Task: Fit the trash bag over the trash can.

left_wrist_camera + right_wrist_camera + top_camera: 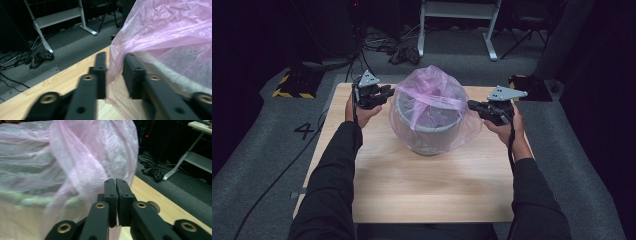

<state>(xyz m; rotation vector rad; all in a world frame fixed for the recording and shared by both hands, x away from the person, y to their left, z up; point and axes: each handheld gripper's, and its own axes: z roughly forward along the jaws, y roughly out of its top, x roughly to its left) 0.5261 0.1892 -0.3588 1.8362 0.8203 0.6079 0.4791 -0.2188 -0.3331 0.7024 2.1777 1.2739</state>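
A grey round bin (427,131) stands on the wooden table (422,190), wrapped in a thin pink plastic bag (432,92). My left gripper (388,93) is at the bag's left side. In the left gripper view a fold of the pink bag (170,32) fills the narrow gap at my left gripper (115,57), pinched between its jaws. My right gripper (471,105) touches the bag's right side. In the right gripper view my right gripper (115,181) has its jaws pressed together against the edge of the bag (82,152), with film caught between them.
The bin stands in the far middle of the table, with bare wood (427,200) on the near half. Grey carpet surrounds the table. A white desk frame (457,12) and loose cables (404,54) lie beyond the far edge. A yellow-and-black striped block (292,86) sits at the far left.
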